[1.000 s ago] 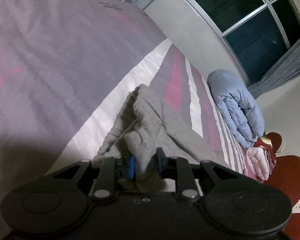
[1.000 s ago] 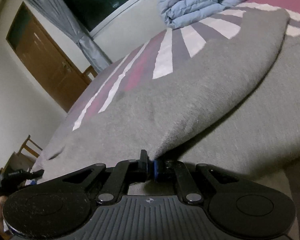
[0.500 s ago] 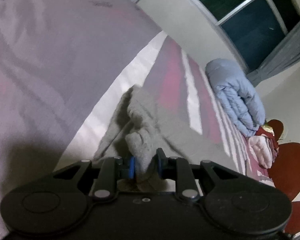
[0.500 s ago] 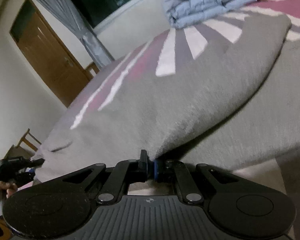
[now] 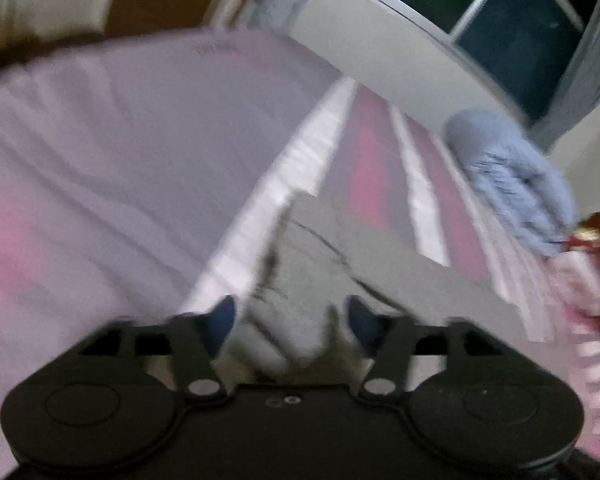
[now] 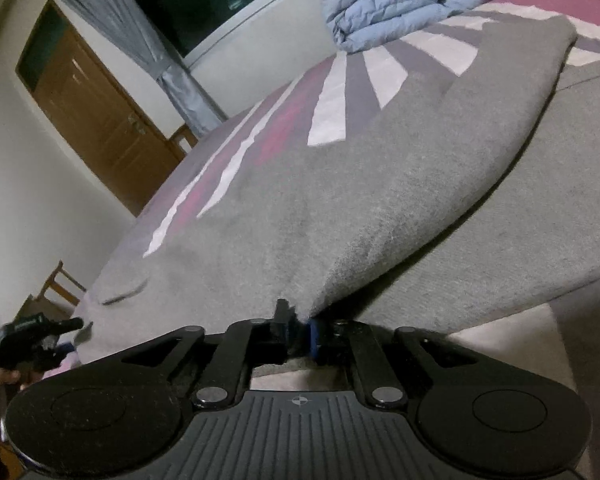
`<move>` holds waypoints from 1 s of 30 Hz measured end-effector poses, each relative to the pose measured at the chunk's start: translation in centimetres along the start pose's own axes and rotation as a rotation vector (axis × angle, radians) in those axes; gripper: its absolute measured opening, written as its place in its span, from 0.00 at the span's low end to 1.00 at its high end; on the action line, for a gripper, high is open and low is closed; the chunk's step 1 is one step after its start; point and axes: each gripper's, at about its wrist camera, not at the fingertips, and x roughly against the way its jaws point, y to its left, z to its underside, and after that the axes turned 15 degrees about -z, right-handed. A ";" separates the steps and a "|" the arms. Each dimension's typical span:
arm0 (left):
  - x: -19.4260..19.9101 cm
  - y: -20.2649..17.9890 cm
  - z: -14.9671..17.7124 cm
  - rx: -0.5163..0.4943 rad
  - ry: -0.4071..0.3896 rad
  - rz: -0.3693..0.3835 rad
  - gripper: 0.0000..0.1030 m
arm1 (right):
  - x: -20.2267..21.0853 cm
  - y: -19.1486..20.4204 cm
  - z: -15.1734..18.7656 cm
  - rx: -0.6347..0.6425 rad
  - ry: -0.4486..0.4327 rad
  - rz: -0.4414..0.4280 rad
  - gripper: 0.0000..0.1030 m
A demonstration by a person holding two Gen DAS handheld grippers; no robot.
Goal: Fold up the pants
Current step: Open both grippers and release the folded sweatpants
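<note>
Both hand-held grippers meet grey pants [image 6: 340, 208] (left just opened).

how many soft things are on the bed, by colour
grey pants: 1
blue duvet: 1
pink bedding pile: 1
total: 3

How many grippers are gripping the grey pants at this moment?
1. The right gripper pinches a fold of the grey pants at its near edge. The left gripper has just been opening; the cloth lies between its spread jaws, released.
</note>
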 end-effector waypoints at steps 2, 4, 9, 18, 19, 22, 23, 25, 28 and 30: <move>2.0 -0.9 0.6 -0.044 -0.064 -0.053 0.71 | 1.2 0.7 -0.2 0.035 -0.023 0.022 0.21; 3.6 -2.0 1.7 -0.091 -0.106 -0.090 0.74 | 2.4 1.0 -0.1 0.042 -0.043 0.029 0.22; 5.6 -6.7 5.4 -0.222 -0.161 -0.104 0.77 | 4.6 0.6 -1.4 0.025 -0.109 0.075 0.23; 4.1 -12.8 8.6 -0.305 -0.169 -0.316 0.84 | 2.6 0.9 -6.7 0.097 -0.113 0.267 0.63; 3.9 -12.9 9.0 -0.299 -0.161 -0.326 0.84 | 2.2 0.7 -6.8 0.106 -0.101 0.276 0.63; 3.2 -12.3 10.3 -0.279 -0.154 -0.331 0.86 | 0.2 0.2 -7.2 0.155 -0.047 0.338 0.63; 3.1 -12.0 10.8 -0.270 -0.171 -0.329 0.88 | -0.6 0.0 -7.2 0.166 -0.027 0.362 0.63; 3.1 -11.3 11.4 -0.238 -0.183 -0.311 0.90 | -1.9 -0.9 -7.2 0.182 0.013 0.408 0.63; 2.9 -10.4 11.3 -0.182 -0.163 -0.270 0.93 | -2.9 -1.6 -6.9 0.239 0.078 0.484 0.51; 2.8 -10.0 11.2 -0.172 -0.161 -0.257 0.94 | -1.7 -2.2 -6.5 0.193 0.075 0.448 0.13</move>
